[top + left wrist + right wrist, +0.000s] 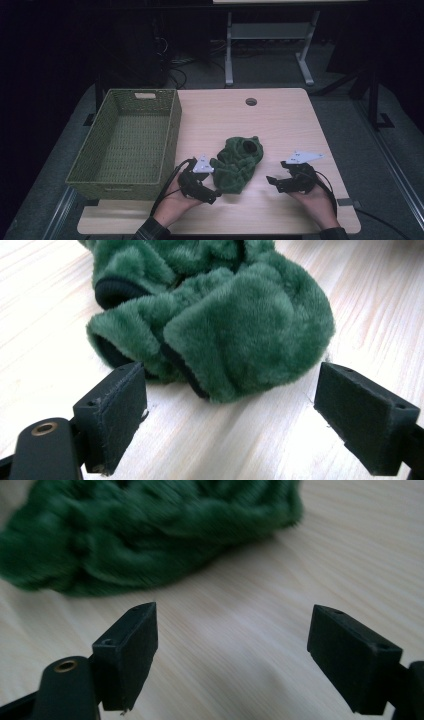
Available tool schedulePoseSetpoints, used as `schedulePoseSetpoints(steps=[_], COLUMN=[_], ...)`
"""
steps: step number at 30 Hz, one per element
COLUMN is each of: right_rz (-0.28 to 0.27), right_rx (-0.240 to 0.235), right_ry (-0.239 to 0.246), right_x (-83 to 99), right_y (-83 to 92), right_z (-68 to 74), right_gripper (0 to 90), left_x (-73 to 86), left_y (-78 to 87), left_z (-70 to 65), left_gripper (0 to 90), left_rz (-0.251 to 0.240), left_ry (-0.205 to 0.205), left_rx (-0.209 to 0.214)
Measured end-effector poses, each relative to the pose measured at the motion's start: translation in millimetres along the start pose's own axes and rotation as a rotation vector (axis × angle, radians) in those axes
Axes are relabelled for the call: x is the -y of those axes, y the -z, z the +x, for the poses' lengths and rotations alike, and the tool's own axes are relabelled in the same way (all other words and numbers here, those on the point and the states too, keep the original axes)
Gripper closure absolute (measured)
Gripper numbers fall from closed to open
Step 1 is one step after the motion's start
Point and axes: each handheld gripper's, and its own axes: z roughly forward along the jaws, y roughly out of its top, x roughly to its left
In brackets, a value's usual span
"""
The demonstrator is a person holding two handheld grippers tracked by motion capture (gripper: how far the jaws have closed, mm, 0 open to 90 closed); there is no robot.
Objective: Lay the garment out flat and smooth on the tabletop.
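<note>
Your left claw [230, 405] and right claw [232, 650] gape empty beside a crumpled, fuzzy green garment [237, 164] on the pale wooden desk [280, 120].

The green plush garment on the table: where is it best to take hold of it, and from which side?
Probably the bulging fold nearest the left gripper: on the green plush garment it sticks out toward the open fingers and lies above the table. Come in low from the person's side.

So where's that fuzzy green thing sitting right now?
In the high view the green plush garment lies crumpled on the wooden table, near its front middle, between the left gripper and the right gripper, just right of the woven basket.
</note>
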Motion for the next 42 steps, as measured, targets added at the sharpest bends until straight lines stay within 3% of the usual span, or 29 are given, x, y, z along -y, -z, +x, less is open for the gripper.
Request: schedulePoseSetpoints(steps=[2,10,15,16,20,24,27,28,33,34,39,42], right_rz=[-0.014,-0.033,-0.032,-0.039,-0.056,-0.027,-0.014,-0.011,0.026,0.044,0.067,0.056], right_rx=[-0.05,-0.147,-0.185,-0.202,-0.237,-0.27,-0.278,-0.274,-0.263,-0.263,-0.245,-0.239], right_ry=[0.021,0.103,0.126,0.133,0.14,0.171,0.181,0.2,0.187,0.195,0.222,0.224], right_x=[-12.3,-44.8,-57.8,-63.3,-70.6,-82.8,-86.8,-88.7,-87.8,-86.5,-83.9,-83.0], right_y=[-4.7,-18.6,-27.6,-32.4,-41.0,-60.2,-66.9,-72.8,-83.7,-87.4,-85.0,-79.7], right_z=[10.1,40.8,52.9,57.9,64.2,75.1,79.8,81.7,82.2,82.5,84.5,81.8], right_gripper=[22.6,29.5,34.4,39.5,45.7,51.1,54.3,60.1,62.6,67.3,85.5,86.0], left_x=[2.5,13.7,21.3,22.4,25.0,25.3,25.0,24.9,25.4,25.2,24.8,24.8], left_y=[0.8,8.0,9.9,10.1,10.5,10.2,10.0,9.9,8.6,8.2,7.0,6.6], left_z=[-1.6,-9.1,-12.0,-12.9,-13.3,-12.3,-12.8,-12.8,-13.5,-13.9,-14.8,-13.9], left_gripper=[12.9,13.0,13.0,13.0,13.1,13.2,13.2,13.2,13.2,13.2,13.3,13.3], left_rz=[0.003,0.012,0.023,0.029,0.039,0.034,0.04,0.041,0.045,0.04,0.044,0.047], left_ry=[0.0,-0.006,-0.008,-0.001,-0.01,-0.008,-0.016,-0.019,-0.015,-0.013,-0.015,-0.023], left_rx=[-0.003,-0.01,-0.004,0.004,0.006,0.002,-0.002,-0.002,0.006,0.007,0.01,0.008])
